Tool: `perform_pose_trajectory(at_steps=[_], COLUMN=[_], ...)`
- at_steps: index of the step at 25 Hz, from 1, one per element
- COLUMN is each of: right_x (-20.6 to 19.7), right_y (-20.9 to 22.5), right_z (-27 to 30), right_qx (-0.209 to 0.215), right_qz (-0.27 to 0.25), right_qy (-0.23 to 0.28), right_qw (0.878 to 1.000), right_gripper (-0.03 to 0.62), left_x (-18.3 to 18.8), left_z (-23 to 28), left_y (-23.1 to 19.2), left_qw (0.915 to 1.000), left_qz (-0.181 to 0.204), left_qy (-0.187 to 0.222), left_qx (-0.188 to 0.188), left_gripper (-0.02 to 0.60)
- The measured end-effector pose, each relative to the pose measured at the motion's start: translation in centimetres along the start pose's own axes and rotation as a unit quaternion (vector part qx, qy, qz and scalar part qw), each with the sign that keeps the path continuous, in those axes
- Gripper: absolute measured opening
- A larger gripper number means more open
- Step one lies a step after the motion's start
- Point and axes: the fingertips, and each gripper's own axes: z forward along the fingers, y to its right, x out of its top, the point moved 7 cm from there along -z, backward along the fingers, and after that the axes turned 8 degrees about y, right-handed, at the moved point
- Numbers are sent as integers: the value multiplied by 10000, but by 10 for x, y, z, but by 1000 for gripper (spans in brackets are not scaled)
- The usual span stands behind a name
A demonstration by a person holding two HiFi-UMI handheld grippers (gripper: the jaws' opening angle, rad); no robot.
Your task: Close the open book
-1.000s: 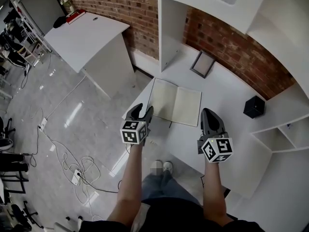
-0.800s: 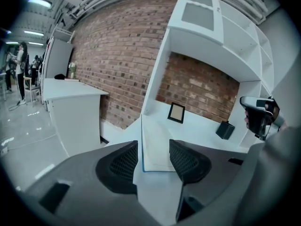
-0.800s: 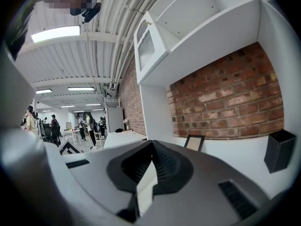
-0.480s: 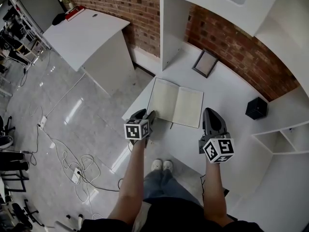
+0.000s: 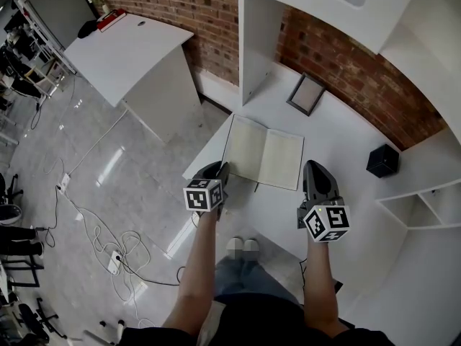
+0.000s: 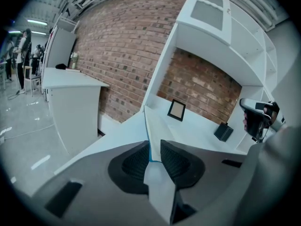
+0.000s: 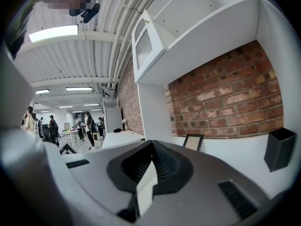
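Observation:
The open book (image 5: 263,153) lies flat on the white desk (image 5: 338,132), pale pages up. My left gripper (image 5: 220,169) is at the book's near left corner. In the left gripper view its jaws (image 6: 154,147) are closing, and the blue-edged left cover (image 6: 149,147) stands between the pads, which touch it on both sides. My right gripper (image 5: 314,170) hovers just right of the book's near right corner. It is shut, with nothing between its jaws (image 7: 151,147).
A small picture frame (image 5: 305,94) leans at the back of the desk by the brick wall. A black box (image 5: 379,160) stands at the right near low white shelves (image 5: 414,207). The desk's front edge runs just behind my grippers.
My left gripper has sunk a little onto the book's near left corner and its jaws have narrowed from wide open onto the cover edge. The right gripper has stayed put.

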Motion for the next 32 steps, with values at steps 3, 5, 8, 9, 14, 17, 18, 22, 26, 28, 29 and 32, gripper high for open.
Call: perform_pose_trajectory(at_steps=[3,5,8,9,14,17,18,22,26,28,29,32], right_x=[0,0,0,1,5,8,8,11,11,11,11,12], right_y=[0,-1,-3,-3,0,6,8,21,36,44,49,60], right_z=[-2,-3,-7,-8,-19,-29,-32,-46,-63,-71,-75,-86], right_qx=[-28,-32,-48,-59,-175,-308,-355,-576,-831,-966,-1029,-1216], right_qz=[25,35,25,23,18,9,4,-10,-36,-37,-35,-40], right_qy=[15,27,34,39,76,94,99,123,123,121,118,100], right_qw=[10000,10000,10000,10000,9998,9995,9993,9983,9965,9952,9946,9925], right_gripper=[-2,-2,-2,-2,-2,-2,-2,-2,-2,-2,-2,-2], left_x=[11,19,28,30,36,33,31,21,4,-4,-8,-21], left_z=[-4,-7,-8,-8,-4,3,6,20,38,48,53,67], left_y=[11,23,44,51,95,117,124,151,173,181,186,196], left_qw=[9997,9988,9966,9957,9888,9847,9835,9787,9745,9726,9715,9674], left_qz=[140,304,492,534,776,848,865,900,870,837,816,765], left_qy=[160,252,394,441,566,577,558,401,113,-67,-172,-507], left_qx=[-153,-288,-532,-618,-1139,-1408,-1490,-1801,-2067,-2167,-2218,-2359], left_gripper=[57,49,41,41,38,37,35,35,35,35,37,40])
